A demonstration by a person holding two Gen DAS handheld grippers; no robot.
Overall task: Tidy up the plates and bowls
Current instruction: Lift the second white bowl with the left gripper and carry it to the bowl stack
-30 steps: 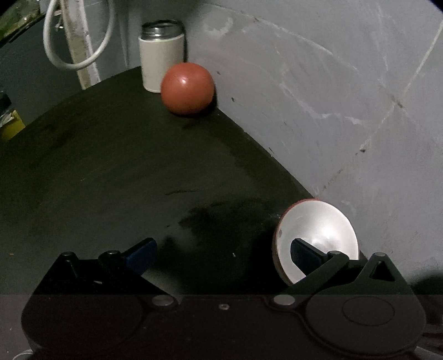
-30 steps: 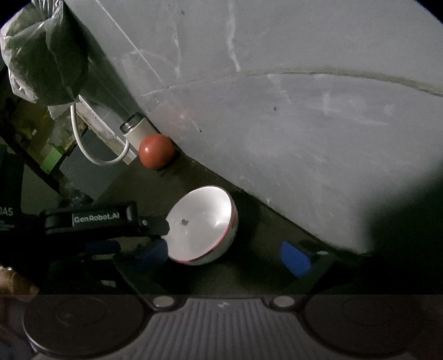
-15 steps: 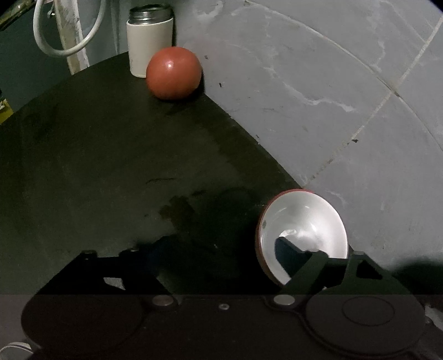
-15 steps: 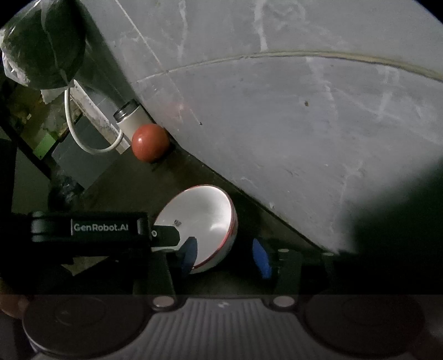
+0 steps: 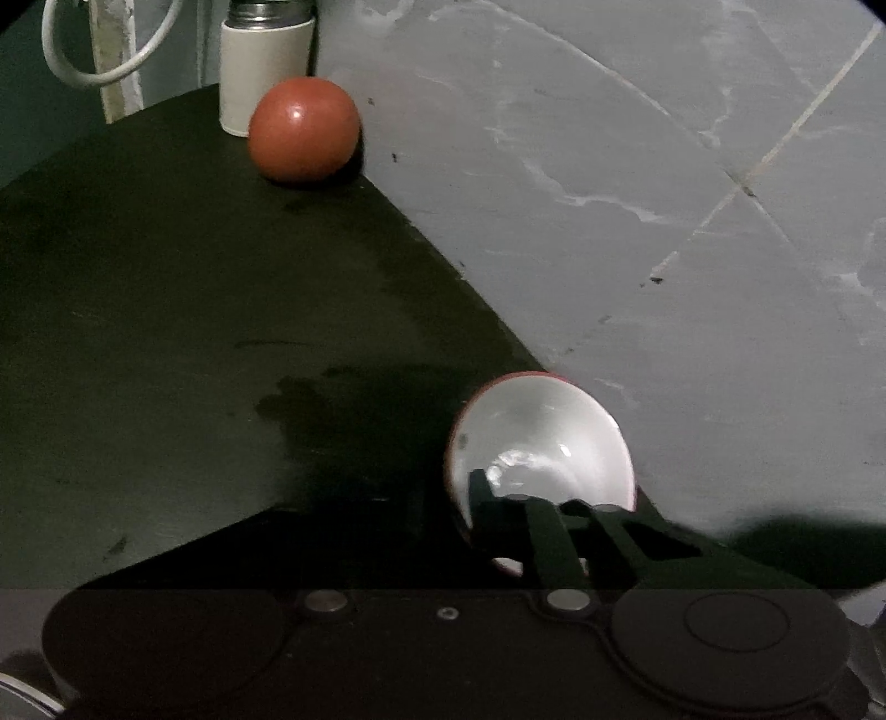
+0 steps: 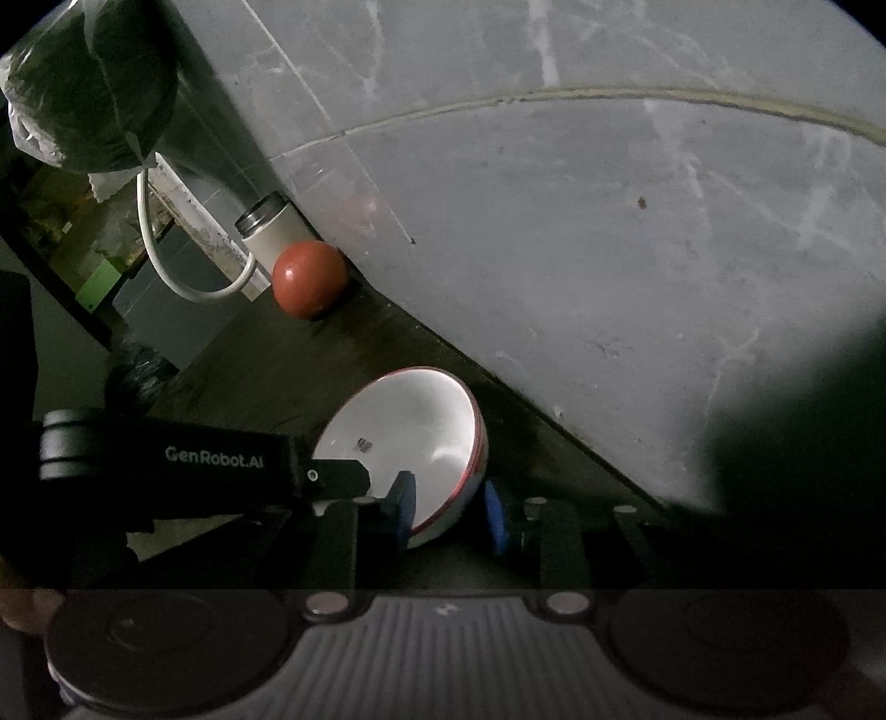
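Observation:
A bowl (image 5: 540,443), white inside and red outside, lies tipped on its side on the dark counter (image 5: 166,332) against the grey wall. My left gripper (image 5: 468,498) is shut on the bowl's near rim, with one finger inside and the other hidden in shadow outside. In the right wrist view the same bowl (image 6: 410,437) has its lower rim between the blue pads of my right gripper (image 6: 449,512). Those jaws are closing. The inner pad overlaps the white inside, and a thin dark gap shows at the outer pad. The left gripper's black body (image 6: 210,459) reaches in from the left.
A round red object (image 5: 303,128) and a white canister with a metal lid (image 5: 267,61) stand in the far corner by the wall (image 5: 609,221). A white cable (image 5: 111,50) loops behind them. A plastic bag with dark contents (image 6: 94,83) hangs at the upper left.
Both pairs of jaws have closed in from wide open. The left pair now grips the bowl's rim. The right pads have drawn in around the bowl's lower edge.

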